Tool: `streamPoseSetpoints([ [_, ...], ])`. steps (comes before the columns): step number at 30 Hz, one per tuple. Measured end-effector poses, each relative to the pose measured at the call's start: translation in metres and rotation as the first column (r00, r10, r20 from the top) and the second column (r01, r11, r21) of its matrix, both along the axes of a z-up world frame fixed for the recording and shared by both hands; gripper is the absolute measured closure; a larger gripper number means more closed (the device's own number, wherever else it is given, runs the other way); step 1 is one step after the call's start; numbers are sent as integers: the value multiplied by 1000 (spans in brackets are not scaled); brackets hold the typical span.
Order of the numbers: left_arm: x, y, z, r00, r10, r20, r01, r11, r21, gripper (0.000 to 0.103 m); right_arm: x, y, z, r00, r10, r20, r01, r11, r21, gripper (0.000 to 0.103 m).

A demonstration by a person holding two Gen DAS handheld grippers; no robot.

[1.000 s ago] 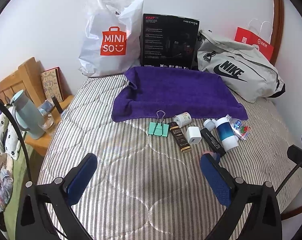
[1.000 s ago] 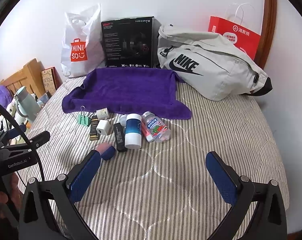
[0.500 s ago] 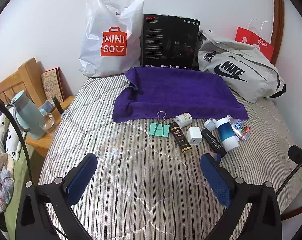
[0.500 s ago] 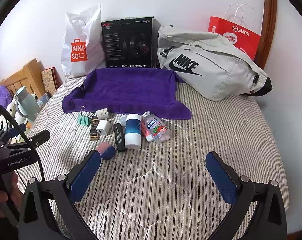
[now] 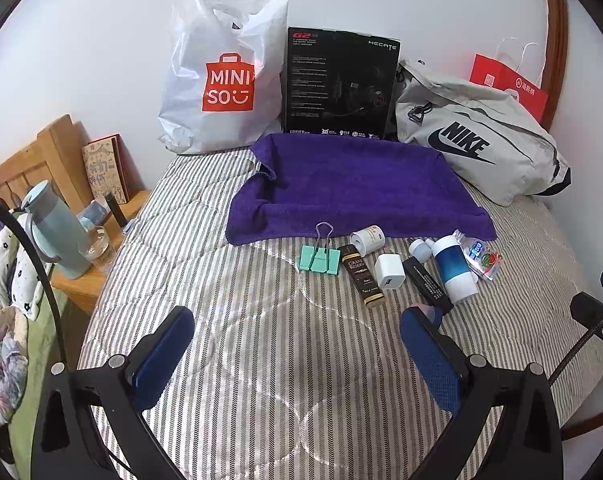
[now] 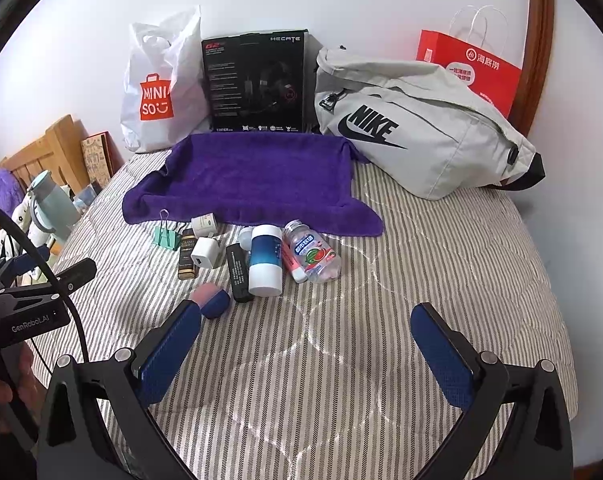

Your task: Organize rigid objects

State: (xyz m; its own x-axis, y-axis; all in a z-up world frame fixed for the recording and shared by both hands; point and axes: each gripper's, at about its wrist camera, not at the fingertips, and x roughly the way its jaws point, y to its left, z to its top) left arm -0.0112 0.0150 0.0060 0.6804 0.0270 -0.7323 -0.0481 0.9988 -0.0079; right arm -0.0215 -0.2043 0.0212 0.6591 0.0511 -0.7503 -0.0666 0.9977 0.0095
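Against the frames a second ago we find almost nothing changed: both views sit a shade differently, and every object lies where it was. We hold the left gripper (image 5: 297, 338) and the right gripper (image 6: 306, 338) above the striped quilted bed (image 6: 441, 264), each with jaws spread wide and empty. The task's things lie in a loose row just in front of the purple towel (image 5: 353, 188): a mint-green binder clip (image 5: 319, 260), a dark gold-lettered tube (image 5: 363, 276), a small cream jar on its side (image 5: 367, 238), a white charger cube (image 5: 389, 272), a flat black stick (image 5: 427, 286), a blue-and-white cylindrical bottle (image 5: 453, 270) and a clear candy bottle with a watermelon label (image 6: 313, 254). A pink-and-blue rounded piece (image 6: 210, 300) lies nearest the right gripper's left finger; in the left view the pad covers most of it. A small pale cap behind the blue bottle is too hidden for us to identify. The labels' fine print is unreadable.
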Motion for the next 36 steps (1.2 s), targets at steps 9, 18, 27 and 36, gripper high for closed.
streamPoseSetpoints([
  [9,0,0,0,1000,-1,2,1,1000,-3,0,0,2,-2,1000,4,-3,-4,1000,-6,0],
  [18,1,-2,2,1000,-4,-2,4,1000,3,0,0,0,-1,1000,2,0,-2,1000,-7,0],
  [27,14,-3,-6,1000,-7,-16,7,1000,6,0,5,-3,-2,1000,-3,-4,3,1000,-3,0],
  [36,55,3,-42,998,-16,-67,16,1000,1,0,19,-15,-16,1000,4,-29,-3,1000,15,0],
])
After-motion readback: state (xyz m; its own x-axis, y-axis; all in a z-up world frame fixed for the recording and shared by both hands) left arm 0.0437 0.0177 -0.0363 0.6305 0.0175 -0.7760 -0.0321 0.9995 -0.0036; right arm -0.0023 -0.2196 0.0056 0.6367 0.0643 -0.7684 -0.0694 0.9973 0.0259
